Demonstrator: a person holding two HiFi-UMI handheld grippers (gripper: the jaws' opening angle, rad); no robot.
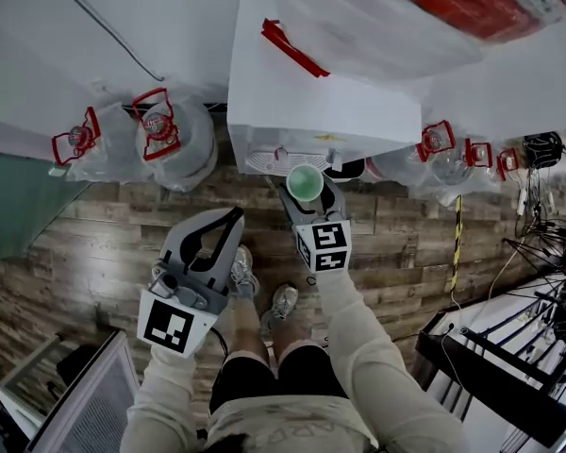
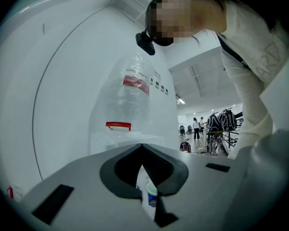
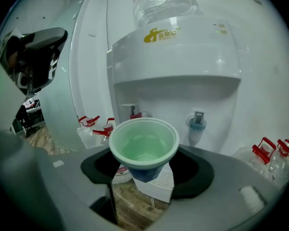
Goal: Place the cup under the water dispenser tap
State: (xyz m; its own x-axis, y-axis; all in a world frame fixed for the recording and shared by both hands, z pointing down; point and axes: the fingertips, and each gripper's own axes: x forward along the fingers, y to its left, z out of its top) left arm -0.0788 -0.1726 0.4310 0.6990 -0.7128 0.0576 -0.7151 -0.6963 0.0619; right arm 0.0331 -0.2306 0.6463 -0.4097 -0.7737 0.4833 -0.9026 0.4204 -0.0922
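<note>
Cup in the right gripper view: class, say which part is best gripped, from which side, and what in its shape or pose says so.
Grip the cup on its wall below the rim, from the side, fingers on opposite sides, as the right gripper does. It is upright and tapers downward, so the wider rim should not slip through, and the mouth is left clear.

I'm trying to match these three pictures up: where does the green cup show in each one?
Head view: cup just above centre.
Left gripper view: cup tiny, bottom centre, seen through the gap under the jaws' tips.
Right gripper view: cup large, in the middle, between the jaws.
Shared landmark: big clear bottle.
</note>
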